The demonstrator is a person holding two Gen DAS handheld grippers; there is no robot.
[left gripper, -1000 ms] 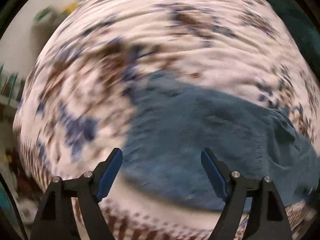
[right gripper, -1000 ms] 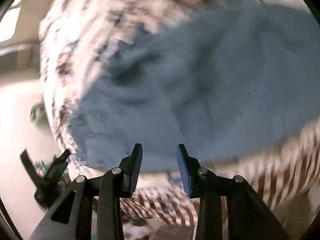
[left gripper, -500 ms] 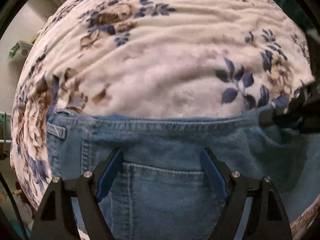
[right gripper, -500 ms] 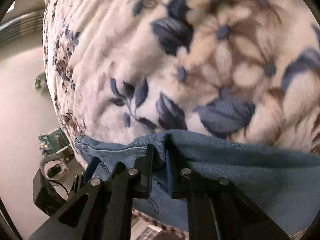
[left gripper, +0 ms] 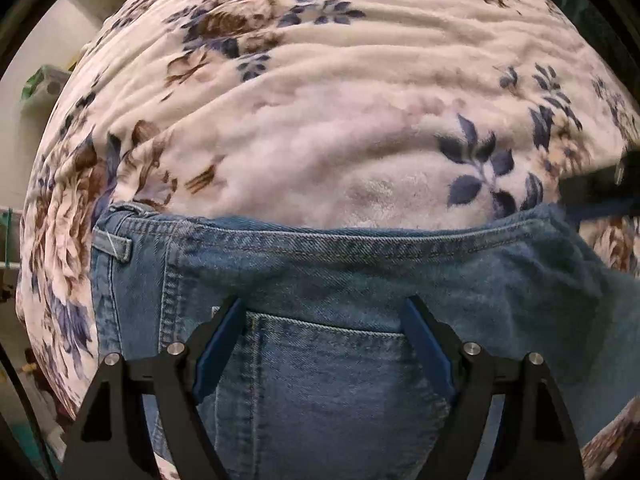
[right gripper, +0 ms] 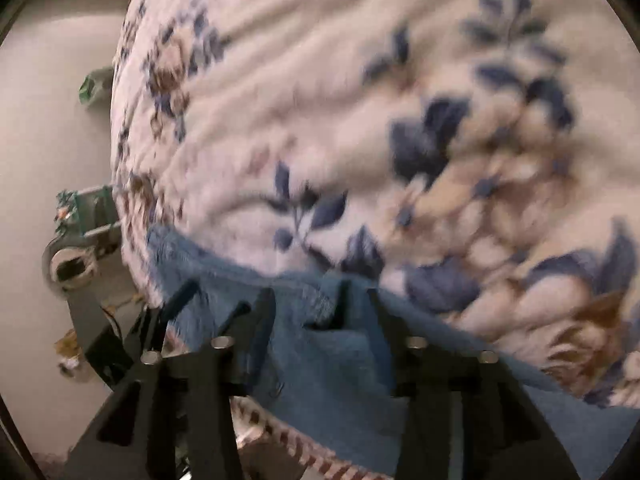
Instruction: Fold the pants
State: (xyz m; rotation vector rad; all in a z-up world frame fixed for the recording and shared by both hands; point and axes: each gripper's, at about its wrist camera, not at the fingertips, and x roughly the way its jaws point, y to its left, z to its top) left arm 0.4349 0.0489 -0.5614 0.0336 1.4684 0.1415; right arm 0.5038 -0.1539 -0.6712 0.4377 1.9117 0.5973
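Observation:
Blue jeans [left gripper: 328,380] lie flat on a floral blanket [left gripper: 320,120], waistband [left gripper: 340,240] toward the top and a back pocket below it. My left gripper [left gripper: 322,320] points down at the jeans. It is open wide, and its fingers straddle the top of the pocket. My right gripper [right gripper: 318,308] sits at the right end of the waistband, also visible as my right gripper [left gripper: 600,196] in the left wrist view. Its jaws are opening, and a fold of denim [right gripper: 328,344] still lies between them without being pinched. The right wrist view is blurred.
The blanket [right gripper: 320,100] covers a bed whose edge drops to a pale floor [right gripper: 48,120] on the left. Small clutter and a green packet [right gripper: 94,84] lie on that floor. The left gripper's body [right gripper: 92,328] shows at the left in the right wrist view.
A second ago both views were smeared as the jeans swept over the bed. Half a second ago the right gripper pinched the waistband; now its jaws are apart. The left gripper has stayed put since.

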